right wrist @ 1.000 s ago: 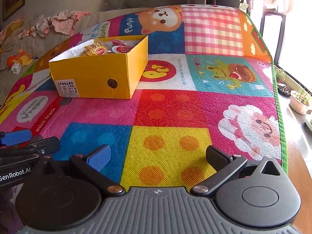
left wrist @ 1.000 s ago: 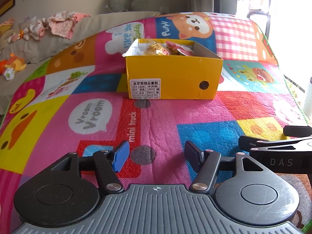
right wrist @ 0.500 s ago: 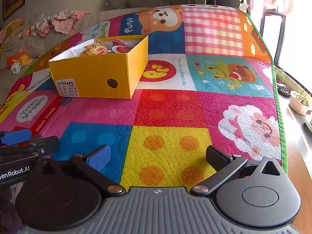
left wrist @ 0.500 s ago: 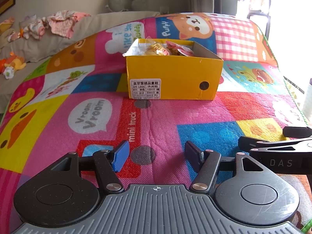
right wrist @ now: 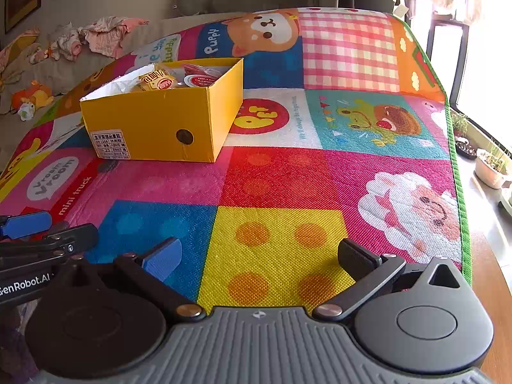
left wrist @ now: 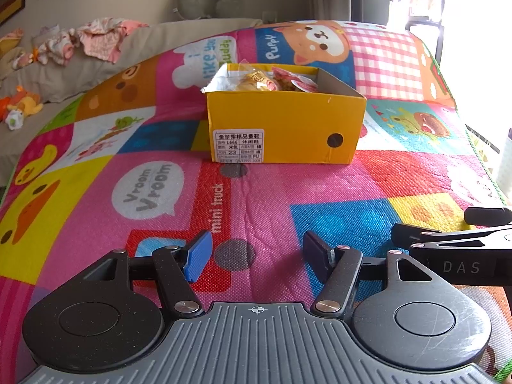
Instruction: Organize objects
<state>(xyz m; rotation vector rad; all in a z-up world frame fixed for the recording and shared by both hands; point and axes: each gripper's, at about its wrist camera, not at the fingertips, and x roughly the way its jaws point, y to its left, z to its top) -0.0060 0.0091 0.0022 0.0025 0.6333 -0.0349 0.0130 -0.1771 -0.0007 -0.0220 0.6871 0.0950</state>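
While both grippers gape empty, yellow box (left wrist: 284,128) sits well ahead.

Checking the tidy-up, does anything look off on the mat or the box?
Nothing is spilled. The yellow box stands upright on the mat, with snack packets inside. White paper sticks out over its left rim. Both grippers are empty.

One yellow box (left wrist: 284,128) of snack packets (right wrist: 158,81), one play mat (right wrist: 275,243)

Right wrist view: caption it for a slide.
Open right tool over the play mat, yellow box of snack packets ahead.
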